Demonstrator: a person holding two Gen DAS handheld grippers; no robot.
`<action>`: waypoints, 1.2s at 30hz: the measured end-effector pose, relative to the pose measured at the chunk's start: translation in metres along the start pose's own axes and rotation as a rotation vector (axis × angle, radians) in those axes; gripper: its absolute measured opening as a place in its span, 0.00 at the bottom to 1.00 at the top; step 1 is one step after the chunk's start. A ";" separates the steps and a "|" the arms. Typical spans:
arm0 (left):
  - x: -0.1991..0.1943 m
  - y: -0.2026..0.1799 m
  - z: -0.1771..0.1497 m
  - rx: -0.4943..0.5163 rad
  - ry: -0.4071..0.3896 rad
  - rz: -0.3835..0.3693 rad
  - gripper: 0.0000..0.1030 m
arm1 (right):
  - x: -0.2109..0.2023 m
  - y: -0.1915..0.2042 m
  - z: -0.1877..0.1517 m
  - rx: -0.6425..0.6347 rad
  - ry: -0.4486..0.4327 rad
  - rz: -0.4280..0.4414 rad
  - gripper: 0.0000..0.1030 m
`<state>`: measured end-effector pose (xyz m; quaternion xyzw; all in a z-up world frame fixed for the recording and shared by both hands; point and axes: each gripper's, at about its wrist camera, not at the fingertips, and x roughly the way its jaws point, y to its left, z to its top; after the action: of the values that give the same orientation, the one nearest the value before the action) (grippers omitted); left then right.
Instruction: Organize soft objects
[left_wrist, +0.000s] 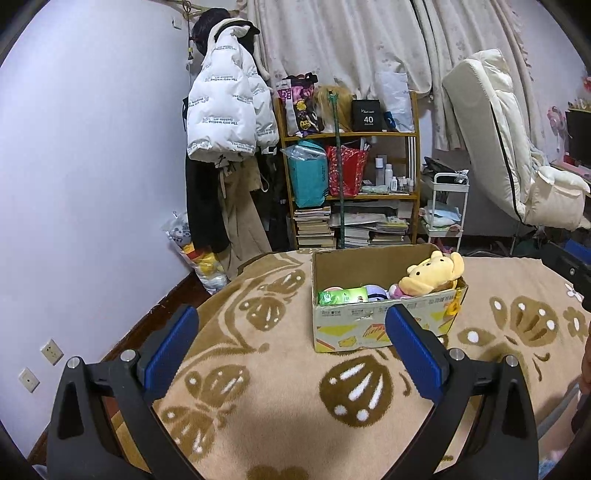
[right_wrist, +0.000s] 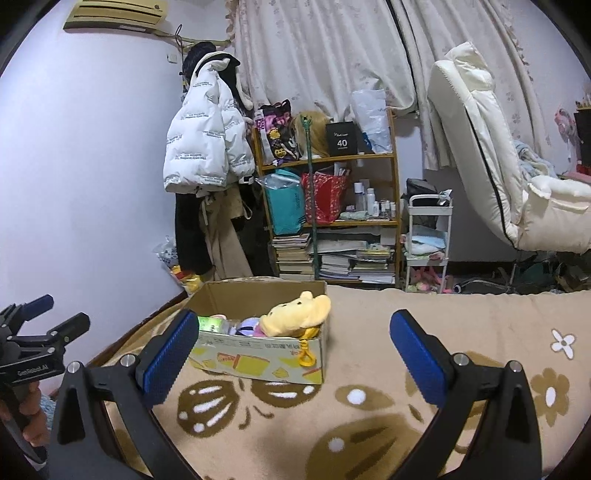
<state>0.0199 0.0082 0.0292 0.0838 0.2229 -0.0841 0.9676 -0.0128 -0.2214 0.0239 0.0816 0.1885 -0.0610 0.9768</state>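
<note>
In the left wrist view the left gripper (left_wrist: 291, 326) is spread wide and holds nothing above the patterned blanket (left_wrist: 280, 413); right of centre stands the cardboard box (left_wrist: 354, 325) with a green pack (left_wrist: 341, 296) and the yellow bear plush (left_wrist: 432, 275) inside. Only the right wrist view shows a yellow clip (right_wrist: 306, 356) hanging over the box front. There the right gripper (right_wrist: 293, 328) is equally wide and empty.

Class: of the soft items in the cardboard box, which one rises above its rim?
The yellow bear plush, at the right end of the cardboard box. The green packet and purple-white item lie lower inside.
</note>
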 end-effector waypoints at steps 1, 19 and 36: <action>0.000 0.000 -0.001 0.002 -0.003 0.003 0.97 | 0.000 -0.001 -0.001 -0.002 -0.004 -0.003 1.00; 0.021 -0.006 -0.026 0.023 0.034 0.034 0.97 | 0.009 -0.014 -0.014 0.012 -0.034 -0.050 1.00; 0.012 -0.001 -0.026 0.001 -0.006 0.044 0.97 | 0.015 -0.013 -0.018 0.014 -0.017 -0.048 1.00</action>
<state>0.0196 0.0106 0.0007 0.0888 0.2180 -0.0629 0.9699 -0.0076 -0.2318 -0.0001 0.0833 0.1814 -0.0865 0.9760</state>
